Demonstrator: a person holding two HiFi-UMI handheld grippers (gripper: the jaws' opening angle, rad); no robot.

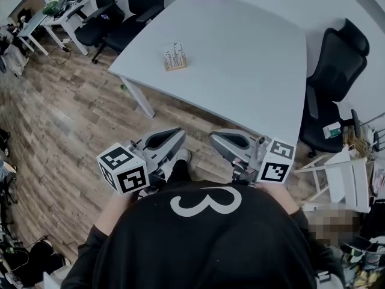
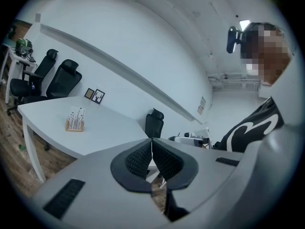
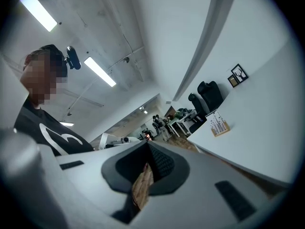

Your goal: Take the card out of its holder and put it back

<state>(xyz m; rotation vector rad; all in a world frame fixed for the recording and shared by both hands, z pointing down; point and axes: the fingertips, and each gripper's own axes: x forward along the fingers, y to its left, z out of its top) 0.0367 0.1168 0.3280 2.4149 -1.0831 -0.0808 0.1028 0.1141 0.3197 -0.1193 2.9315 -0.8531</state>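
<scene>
Closest to the head camera is the person's black top [image 1: 204,245], with both claws held just in front of it. The card [image 1: 175,51] stands upright in its wooden holder [image 1: 175,63], apparently among several white cards, too small to tell apart. The holder sits on the white desk [image 1: 252,65], toward the desk's left side and well away from both claws. Nothing else shows on the desk top. Black office chairs [image 1: 334,77] stand around it. Between the desk's near edge and the person lies bare wooden floor [image 1: 66,125]. The left claw [image 1: 175,135] has its ribbed pads [image 2: 139,157] pressed together at the tips with nothing between them. The right claw [image 1: 216,138] is likewise closed and empty; the brown sliver seen through its lower gap in the right gripper view looks like floor, not a held thing. Both gripper views show the holder far off across the desk. I judge the task has not begun, and the step in hand is the approach. The next move calls for stepping up to the desk and bringing one claw over the holder. That claw must then part its jaws enough to take a single card by its top edge. The other claw would likely need to steady the light holder so it does not lift with the card.
</scene>
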